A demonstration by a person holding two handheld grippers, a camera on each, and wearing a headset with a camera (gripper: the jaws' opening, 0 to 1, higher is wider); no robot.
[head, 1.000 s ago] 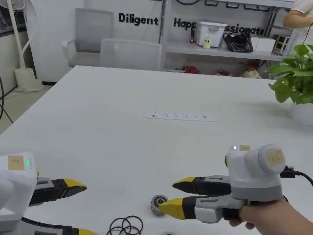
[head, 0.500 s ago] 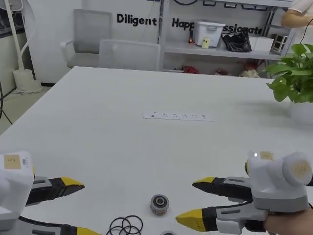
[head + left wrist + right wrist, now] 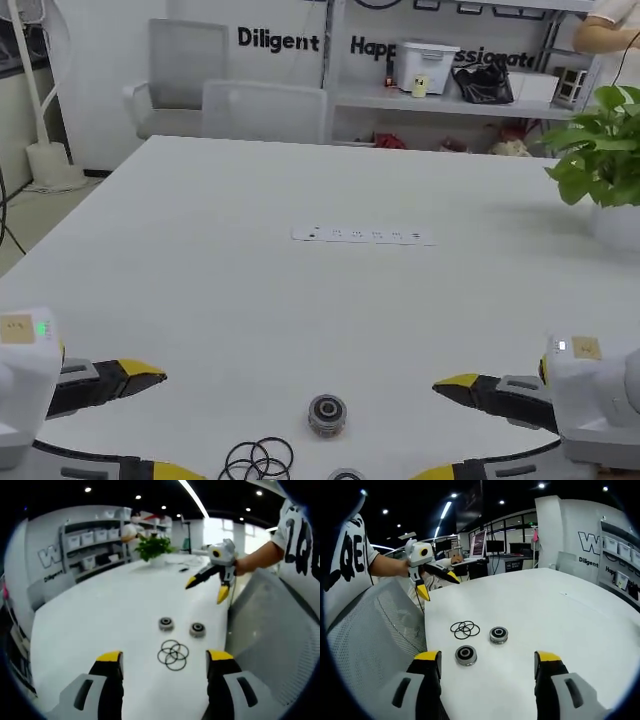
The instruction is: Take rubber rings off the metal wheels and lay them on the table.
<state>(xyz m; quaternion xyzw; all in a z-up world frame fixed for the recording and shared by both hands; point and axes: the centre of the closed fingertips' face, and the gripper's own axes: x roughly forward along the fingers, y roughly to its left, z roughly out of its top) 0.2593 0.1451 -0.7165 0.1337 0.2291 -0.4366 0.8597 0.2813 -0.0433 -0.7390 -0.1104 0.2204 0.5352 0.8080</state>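
A white worktop [image 3: 300, 300] is seen from the head view, looking forward and down. The left claw [image 3: 172, 425] enters from the lower left and the right claw [image 3: 425, 430] from the lower right. Both are black with yellow tips. Each has its jaws apart with nothing between them. They hover above the worktop, well apart, pointing toward each other, and the task's things lie between them.

Near the front edge lie the rings [image 3: 258, 460], a small cluster of thin black loops that overlap one another, flat on the worktop. Just to their right lies the far wheel [image 3: 327, 413], a small metal disc with a dark centre, resting on its flat side. The near wheel [image 3: 345, 475] is closer to the edge and is cut off by the bottom of the head view. In the left gripper view the two wheels lie just beside each other, both apart from the rings. Neither claw touches a ring or a wheel.

In the right gripper view the rings lie just beyond the two wheels, and the left claw appears at the upper left, held in a person's hand.

Farther back, a white power strip [image 3: 365, 237] lies across the middle of the worktop. A leafy plant [image 3: 600, 160] stands at the right edge. Chairs [image 3: 265, 112] stand beyond the far side.
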